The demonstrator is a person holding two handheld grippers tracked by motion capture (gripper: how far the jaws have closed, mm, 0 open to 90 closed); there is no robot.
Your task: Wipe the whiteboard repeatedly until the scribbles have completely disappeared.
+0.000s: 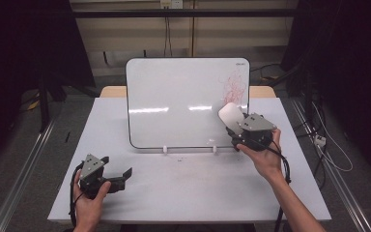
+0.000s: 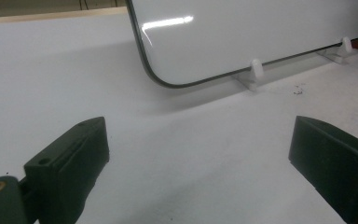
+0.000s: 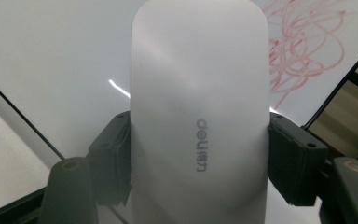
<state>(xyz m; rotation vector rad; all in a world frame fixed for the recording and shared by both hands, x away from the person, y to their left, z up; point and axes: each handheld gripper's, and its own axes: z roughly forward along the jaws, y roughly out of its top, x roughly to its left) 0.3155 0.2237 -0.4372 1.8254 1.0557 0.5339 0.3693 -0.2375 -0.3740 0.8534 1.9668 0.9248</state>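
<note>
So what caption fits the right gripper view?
Right gripper clamps a white eraser before the whiteboard's red scribble.

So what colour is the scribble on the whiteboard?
Red; the scribble on the whiteboard shows best in the right gripper view.

A white desk stood on a grey floor. Black curtains hung at both sides. Cables ran down the back wall.

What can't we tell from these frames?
- Right gripper view: the eraser covers its own wiping face and whether that touches the whiteboard.
- High view: the red scribble is too small to read.
- Left gripper view: whiteboard top cut off by the frame edge.
</note>
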